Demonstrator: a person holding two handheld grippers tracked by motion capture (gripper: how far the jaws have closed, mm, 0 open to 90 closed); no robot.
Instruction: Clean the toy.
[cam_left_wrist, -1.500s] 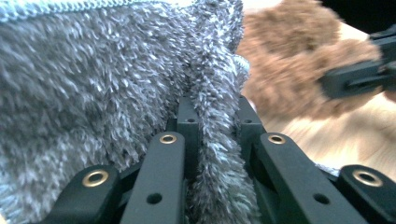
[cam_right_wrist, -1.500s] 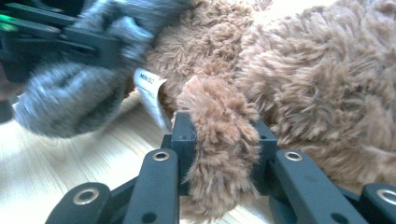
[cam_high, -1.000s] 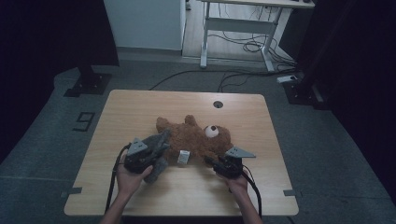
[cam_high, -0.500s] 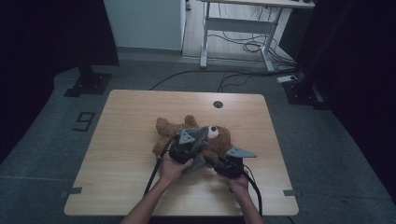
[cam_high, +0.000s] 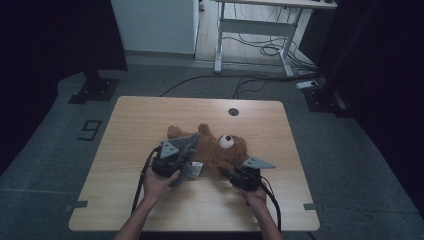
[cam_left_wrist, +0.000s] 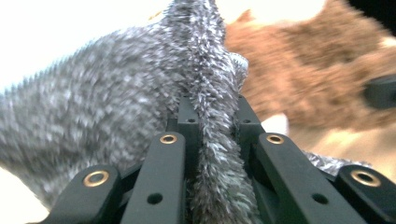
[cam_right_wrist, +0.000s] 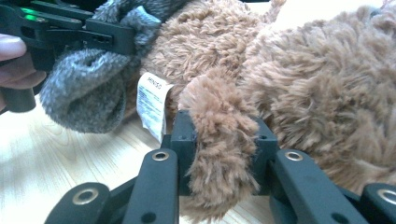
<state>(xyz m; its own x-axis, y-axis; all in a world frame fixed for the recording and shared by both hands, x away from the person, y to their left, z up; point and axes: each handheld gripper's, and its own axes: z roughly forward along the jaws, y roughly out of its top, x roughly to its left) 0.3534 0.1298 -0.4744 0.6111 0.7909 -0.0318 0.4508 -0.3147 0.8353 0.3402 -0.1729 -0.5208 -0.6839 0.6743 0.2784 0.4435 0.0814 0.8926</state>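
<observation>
A brown teddy bear (cam_high: 220, 150) lies on its back in the middle of the wooden table (cam_high: 135, 125). My left gripper (cam_high: 187, 160) sits at the bear's left side, shut on a fuzzy grey sock (cam_left_wrist: 140, 93) that bunches up between its jaws (cam_left_wrist: 212, 112). In the right gripper view the sock (cam_right_wrist: 88, 93) hangs from that gripper beside the bear's white label (cam_right_wrist: 152, 102). My right gripper (cam_high: 227, 172) is at the bear's lower right. It is shut on one furry brown limb of the bear (cam_right_wrist: 219, 140), with the body (cam_right_wrist: 317, 84) behind it.
A round cable hole (cam_high: 233, 111) sits near the table's far edge. Beyond the table stand a white desk frame (cam_high: 250, 25) and loose floor cables (cam_high: 260, 50). Black stand bases (cam_high: 95, 90) flank the table on a dark floor.
My left gripper swung right with the sock, over the bear's body, then came back a little to the left. The right gripper and the limb it holds stayed put.
</observation>
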